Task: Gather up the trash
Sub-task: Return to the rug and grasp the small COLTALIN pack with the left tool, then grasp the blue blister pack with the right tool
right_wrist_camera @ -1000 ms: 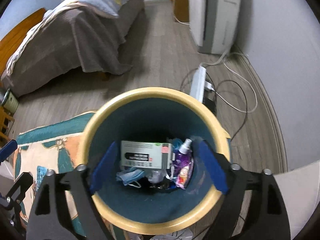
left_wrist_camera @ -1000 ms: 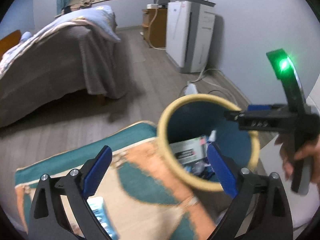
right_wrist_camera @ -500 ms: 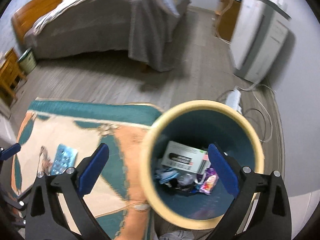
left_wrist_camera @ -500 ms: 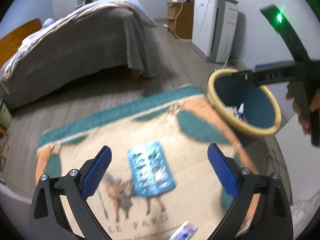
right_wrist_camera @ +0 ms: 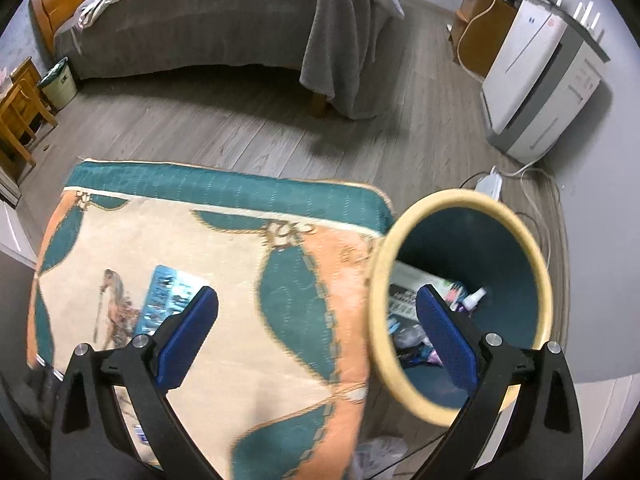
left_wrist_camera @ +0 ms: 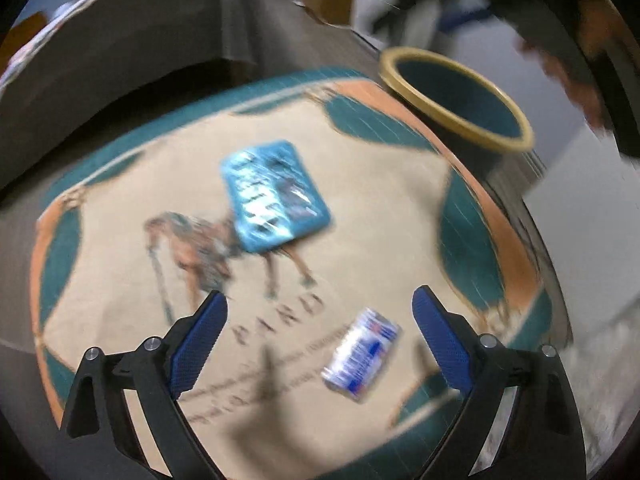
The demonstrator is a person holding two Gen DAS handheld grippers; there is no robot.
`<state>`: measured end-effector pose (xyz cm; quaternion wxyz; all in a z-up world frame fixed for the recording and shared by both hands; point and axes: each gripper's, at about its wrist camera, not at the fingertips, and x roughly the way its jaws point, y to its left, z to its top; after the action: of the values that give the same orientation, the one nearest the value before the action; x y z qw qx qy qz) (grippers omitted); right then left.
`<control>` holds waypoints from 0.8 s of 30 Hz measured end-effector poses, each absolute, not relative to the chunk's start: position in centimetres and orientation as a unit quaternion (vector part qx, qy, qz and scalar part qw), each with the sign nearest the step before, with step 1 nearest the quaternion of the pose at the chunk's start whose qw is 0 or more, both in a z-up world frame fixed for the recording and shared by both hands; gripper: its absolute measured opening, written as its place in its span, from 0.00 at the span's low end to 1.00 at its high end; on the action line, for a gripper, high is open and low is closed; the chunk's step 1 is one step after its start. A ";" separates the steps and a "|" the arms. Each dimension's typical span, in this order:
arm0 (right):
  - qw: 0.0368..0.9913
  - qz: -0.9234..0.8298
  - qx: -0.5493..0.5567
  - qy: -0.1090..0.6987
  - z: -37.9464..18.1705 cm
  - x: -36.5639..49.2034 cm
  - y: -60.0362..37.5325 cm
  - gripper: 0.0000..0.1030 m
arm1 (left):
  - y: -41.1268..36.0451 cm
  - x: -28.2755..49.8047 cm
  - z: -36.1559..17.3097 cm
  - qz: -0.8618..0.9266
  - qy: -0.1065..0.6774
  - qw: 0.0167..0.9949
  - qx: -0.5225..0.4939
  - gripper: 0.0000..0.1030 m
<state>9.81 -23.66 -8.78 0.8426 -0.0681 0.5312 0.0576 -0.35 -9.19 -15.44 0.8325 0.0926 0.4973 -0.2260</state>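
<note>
A blue blister pack (left_wrist_camera: 275, 196) lies on the patterned rug (left_wrist_camera: 380, 208), and a small white and blue wrapper (left_wrist_camera: 361, 355) lies nearer, between the fingers of my open, empty left gripper (left_wrist_camera: 318, 340). The teal bin with a yellow rim (left_wrist_camera: 456, 96) stands at the rug's far right corner. In the right wrist view the bin (right_wrist_camera: 460, 300) holds a box, a small bottle and other trash. My right gripper (right_wrist_camera: 316, 334) is open and empty above the rug's edge, left of the bin. The blister pack (right_wrist_camera: 172, 300) shows partly behind its left finger.
A bed with a grey cover (right_wrist_camera: 224, 28) stands beyond the rug. A white appliance (right_wrist_camera: 536, 80) and a power strip with cables (right_wrist_camera: 490, 182) are by the right wall. A small bin (right_wrist_camera: 60, 82) and wooden furniture (right_wrist_camera: 16, 108) sit at the far left.
Both grippers have swung left, away from the bin and over the rug. The left one has dropped lower, bringing the blister pack and the small wrapper into close view.
</note>
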 end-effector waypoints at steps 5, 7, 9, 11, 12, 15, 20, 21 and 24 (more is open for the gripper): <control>0.842 0.053 -0.079 0.531 -8.6 9.5 -21.8 0.94 | -10.8 -1.8 -17.0 -0.250 0.515 0.807 0.143 0.69; 0.842 0.055 -0.075 0.531 -8.6 9.4 -21.3 0.94 | -10.9 -2.1 -17.4 -0.253 0.520 0.800 0.160 0.42; 0.842 0.055 -0.071 0.532 -8.5 9.3 -20.8 0.94 | -10.8 -2.2 -17.6 -0.254 0.524 0.794 0.174 0.30; 0.841 0.059 -0.062 0.534 -8.6 9.3 -20.3 0.93 | -10.2 -2.1 -17.1 -0.247 0.519 0.799 0.179 0.26; 0.841 0.060 -0.058 0.535 -8.7 9.4 -20.0 0.93 | -9.7 -1.8 -16.5 -0.242 0.519 0.801 0.174 0.25; 0.838 0.058 -0.051 0.540 -9.2 9.5 -19.1 0.93 | -7.7 -0.8 -14.2 -0.223 0.510 0.815 0.160 0.25; 0.833 0.058 -0.029 0.550 -10.1 10.1 -17.2 0.93 | -1.5 2.3 -8.1 -0.173 0.477 0.849 0.144 0.25; 0.831 0.058 -0.029 0.553 -10.5 10.3 -16.4 0.93 | -0.5 2.9 -7.2 -0.164 0.470 0.856 0.140 0.25; 0.823 0.070 -0.043 0.562 -11.7 10.4 -14.1 0.93 | 3.2 4.5 -5.5 -0.134 0.452 0.875 0.114 0.25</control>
<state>10.40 -14.09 -11.67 0.8229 -0.0432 0.5621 0.0704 4.48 3.20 -5.52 0.8747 0.1144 0.4515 -0.1338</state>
